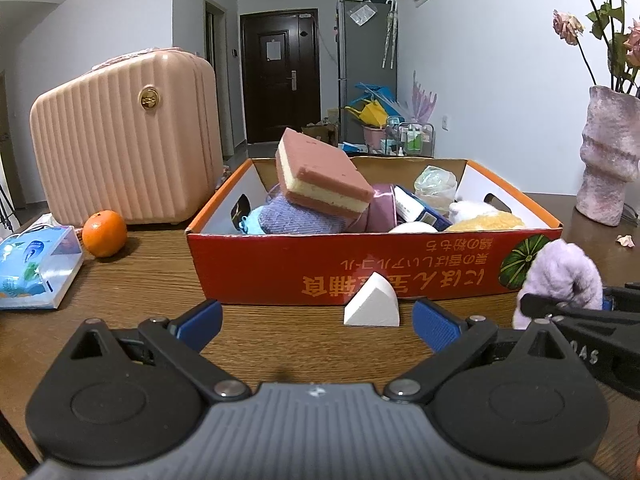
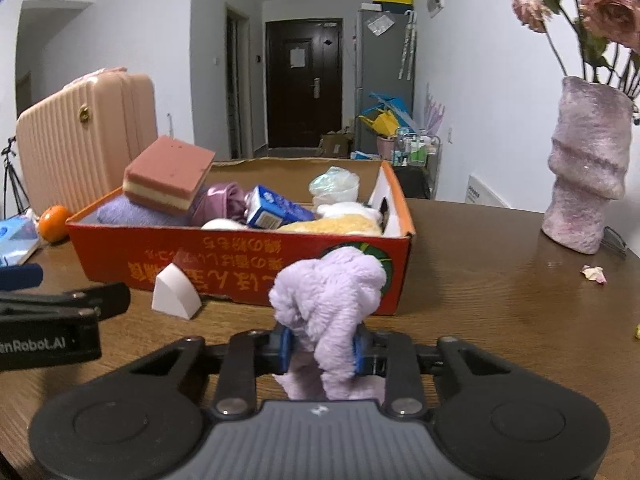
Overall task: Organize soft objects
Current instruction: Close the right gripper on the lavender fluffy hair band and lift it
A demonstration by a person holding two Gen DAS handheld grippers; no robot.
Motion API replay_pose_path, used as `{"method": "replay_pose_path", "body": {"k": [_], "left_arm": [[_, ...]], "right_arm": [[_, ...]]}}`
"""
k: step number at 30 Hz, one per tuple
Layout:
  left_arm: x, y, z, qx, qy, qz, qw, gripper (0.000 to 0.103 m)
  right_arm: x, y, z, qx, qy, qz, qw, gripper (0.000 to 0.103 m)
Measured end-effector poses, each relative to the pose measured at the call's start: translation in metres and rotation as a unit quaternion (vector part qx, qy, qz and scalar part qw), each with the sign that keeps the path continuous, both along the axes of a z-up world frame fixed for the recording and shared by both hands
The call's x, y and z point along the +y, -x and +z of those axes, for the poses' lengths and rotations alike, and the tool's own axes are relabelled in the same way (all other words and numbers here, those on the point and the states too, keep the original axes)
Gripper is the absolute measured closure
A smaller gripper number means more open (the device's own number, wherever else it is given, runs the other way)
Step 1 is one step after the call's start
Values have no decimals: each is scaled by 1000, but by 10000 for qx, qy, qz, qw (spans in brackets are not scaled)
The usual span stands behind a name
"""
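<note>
- the wooden table (image 2: 480,280) carries a red box (image 2: 240,268) heaped with soft things, a pink sponge (image 1: 324,172) on top.
- right hand-held gripper (image 2: 322,350) is clamped on a fluffy lilac cloth (image 2: 332,292), just before the box.
- left hand-held gripper (image 1: 316,326) gapes empty near a white wedge (image 1: 372,304).
- a pink suitcase (image 1: 128,140), orange (image 1: 105,233) and vase (image 2: 588,164) stand around; a dark door (image 2: 306,84) is behind.

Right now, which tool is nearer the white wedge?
Left. The left tool is open with the wedge just ahead between its fingers; the right tool, shut on the purple cloth, sits off to the wedge's right.
</note>
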State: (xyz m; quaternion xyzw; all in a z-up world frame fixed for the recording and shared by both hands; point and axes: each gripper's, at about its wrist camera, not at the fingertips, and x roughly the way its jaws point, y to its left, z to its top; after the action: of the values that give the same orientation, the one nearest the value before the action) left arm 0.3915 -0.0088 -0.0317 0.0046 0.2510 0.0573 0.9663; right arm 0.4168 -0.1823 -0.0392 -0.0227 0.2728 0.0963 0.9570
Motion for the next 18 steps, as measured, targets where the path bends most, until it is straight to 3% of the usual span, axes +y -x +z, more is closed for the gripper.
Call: {"method": "replay_pose_path", "body": {"k": [18], "left_arm": [[-23, -28, -6, 116, -85, -155, 9998, 0]], "right_arm": [[-55, -12, 2, -175, 18, -475, 9987, 78]]}}
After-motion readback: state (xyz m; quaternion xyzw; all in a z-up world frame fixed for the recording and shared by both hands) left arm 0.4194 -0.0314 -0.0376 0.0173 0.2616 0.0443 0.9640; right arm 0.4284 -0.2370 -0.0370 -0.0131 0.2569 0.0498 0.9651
